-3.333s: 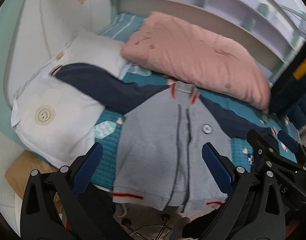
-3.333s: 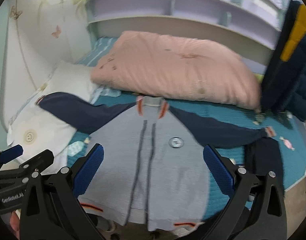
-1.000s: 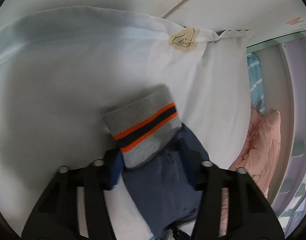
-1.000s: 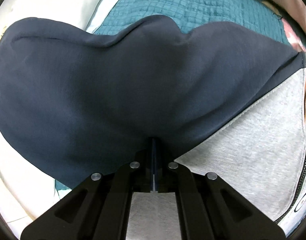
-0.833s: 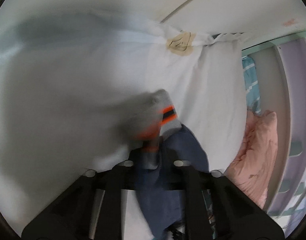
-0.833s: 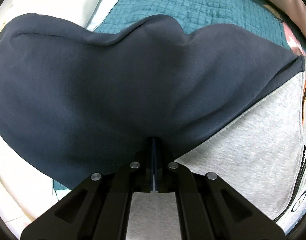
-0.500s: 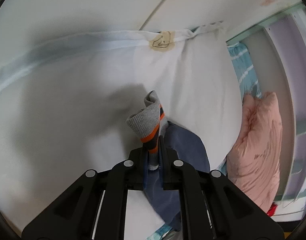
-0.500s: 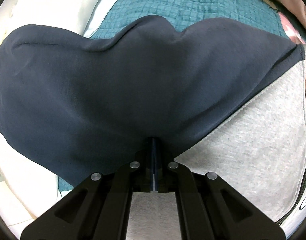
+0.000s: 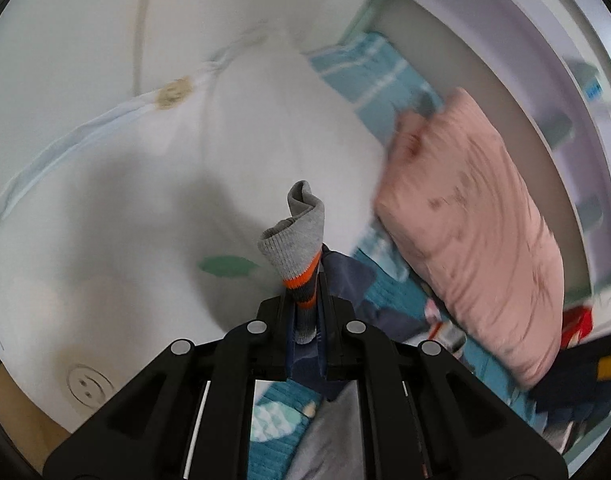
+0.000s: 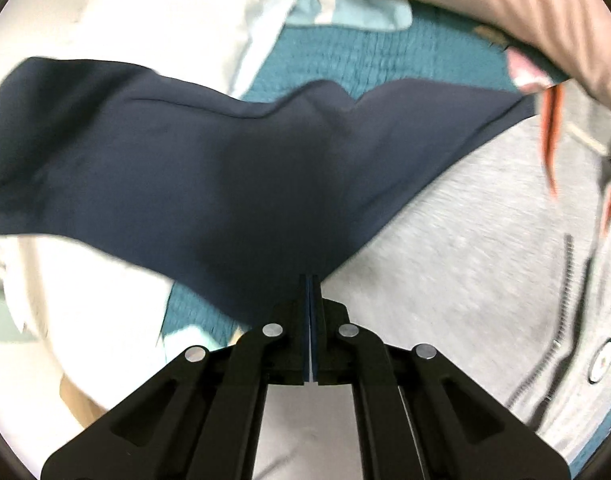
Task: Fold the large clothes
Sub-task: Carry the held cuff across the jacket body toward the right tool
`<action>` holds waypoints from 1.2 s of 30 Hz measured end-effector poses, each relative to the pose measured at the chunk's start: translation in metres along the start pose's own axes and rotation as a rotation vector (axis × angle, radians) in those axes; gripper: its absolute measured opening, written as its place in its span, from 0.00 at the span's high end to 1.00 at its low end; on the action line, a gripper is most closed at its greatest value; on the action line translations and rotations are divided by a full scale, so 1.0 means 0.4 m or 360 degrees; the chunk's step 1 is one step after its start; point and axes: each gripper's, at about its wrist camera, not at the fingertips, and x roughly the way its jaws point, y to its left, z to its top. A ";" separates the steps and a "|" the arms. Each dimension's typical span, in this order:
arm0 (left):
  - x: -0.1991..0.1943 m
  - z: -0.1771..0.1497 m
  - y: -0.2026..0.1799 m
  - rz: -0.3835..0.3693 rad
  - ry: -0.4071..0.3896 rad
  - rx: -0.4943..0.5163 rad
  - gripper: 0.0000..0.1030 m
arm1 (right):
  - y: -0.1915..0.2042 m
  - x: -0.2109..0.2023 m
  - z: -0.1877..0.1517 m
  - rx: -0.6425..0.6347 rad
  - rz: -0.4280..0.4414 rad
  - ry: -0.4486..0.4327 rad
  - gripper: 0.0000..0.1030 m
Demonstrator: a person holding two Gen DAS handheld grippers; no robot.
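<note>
Cuff of the jacket's sleeve, grey ribbed knit with orange and navy stripes, is clamped between the closed fingers of the left tool; the free end of the cuff curls upward above the fingertips. The navy sleeve fabric trails down behind the tool toward the teal quilted bedspread. Beneath and to the left lies a white pillow bearing small smiley patches, and to the right a pink pillow rests against the lilac headboard shelves. The whole left view is slightly smeared.

Seen from the right wrist, the right tool is fully clenched, its blue pads pressed together on the lower edge of the navy sleeve, close to where that sleeve meets the grey body of the jacket. The sleeve stretches away to the left, over the bedspread and the white pillow. The jacket's grey front lies flat on the bed to the right, with its zipper running down it and a round badge just beside the zipper. Orange stripes of the collar show near the top right, under the edge of the pink pillow.
</note>
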 end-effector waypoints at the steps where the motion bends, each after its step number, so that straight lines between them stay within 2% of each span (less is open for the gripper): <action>1: 0.001 -0.015 -0.027 -0.0017 0.0005 0.0029 0.92 | -0.003 -0.030 -0.016 -0.0021 -0.0006 -0.0028 1.00; 6: 0.036 -0.102 -0.165 -0.0078 0.0087 0.0129 0.92 | -0.037 -0.143 -0.067 -0.0006 -0.0011 -0.0104 1.00; 7: 0.046 -0.121 -0.195 -0.0094 0.0097 0.0154 0.92 | -0.056 -0.151 -0.055 0.0018 -0.0001 -0.0107 1.00; 12: 0.082 -0.208 -0.317 -0.0154 0.0154 0.0228 0.92 | -0.118 -0.282 -0.135 0.0044 0.0009 -0.0168 1.00; 17: 0.111 -0.298 -0.461 -0.0188 0.0141 0.0304 0.92 | -0.229 -0.372 -0.193 0.0161 0.0059 -0.0222 0.99; 25: 0.197 -0.434 -0.676 -0.0272 0.0240 0.0403 0.92 | -0.424 -0.428 -0.279 0.0339 0.0023 -0.0251 0.99; 30: 0.268 -0.519 -0.757 -0.0338 0.0366 0.0364 0.92 | -0.535 -0.445 -0.339 0.0436 -0.0027 -0.0239 0.99; 32: 0.284 -0.547 -0.783 -0.0357 0.0377 0.0375 0.92 | -0.571 -0.453 -0.367 0.0455 -0.0050 -0.0235 0.99; 36: 0.336 -0.602 -0.831 -0.0340 0.0424 0.0406 0.92 | -0.632 -0.456 -0.405 0.0512 -0.0034 -0.0233 0.99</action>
